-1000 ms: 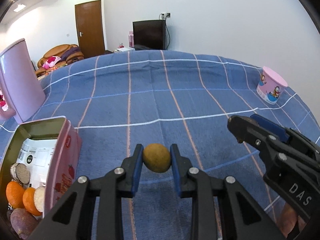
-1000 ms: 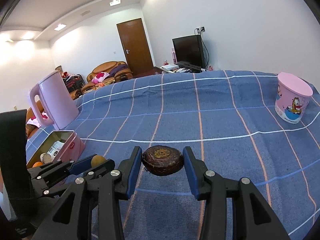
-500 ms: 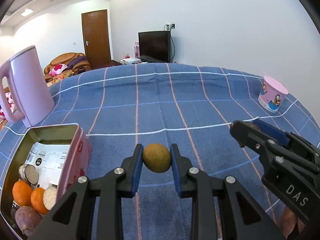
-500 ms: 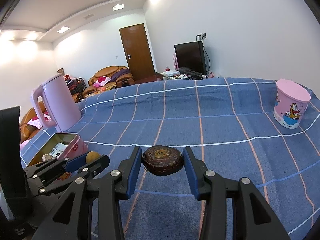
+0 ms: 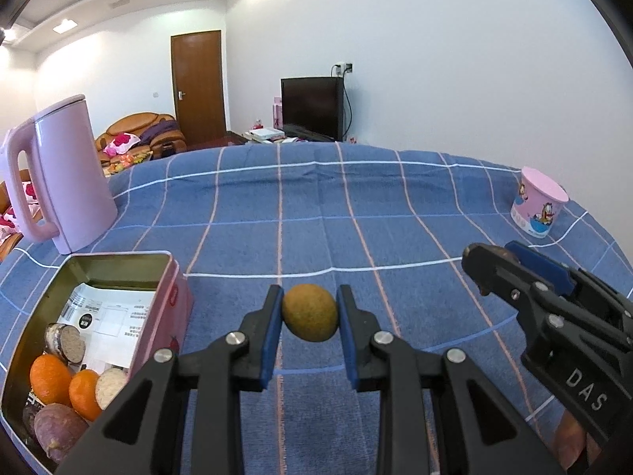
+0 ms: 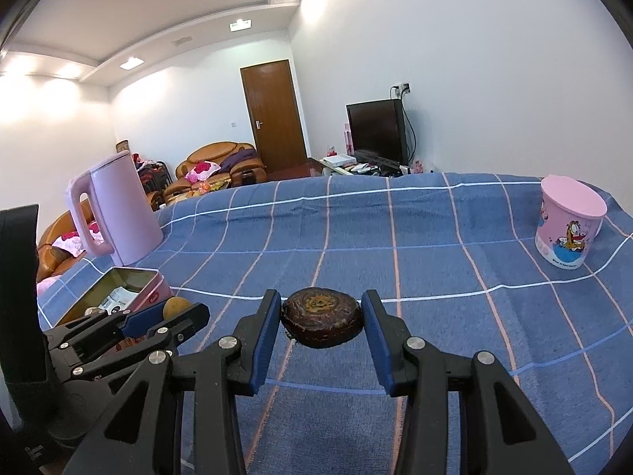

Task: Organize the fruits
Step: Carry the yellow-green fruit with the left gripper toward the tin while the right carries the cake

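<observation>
Both views have tipped upward over the last second: more ceiling and wall show now, the pink kettle (image 5: 65,174) stands in full view, and the tin (image 5: 118,261) on the left lies further into the left view, its far wall and open inside clear. Neither grip has altered. The left tool (image 5: 309,310) is clamped on a small yellow-brown fruit (image 5: 309,312), blue pads pressed to both its sides, and carries it clear above the blue checked cloth (image 5: 316,217). The right tool (image 6: 321,318) is closed on a dark, flat, round fruit (image 6: 321,316), likewise held off the cloth.

The tin already holds two oranges (image 5: 63,384), a purple sweet potato (image 5: 59,431) and some cut pieces over a printed sheet. The pink cup (image 6: 567,223) stands well apart at the far right.

So both fruits are lifted and in carry. The tin sits just left of the left tool, and I judge the yellow-brown fruit goes in first, with the dark one following.
</observation>
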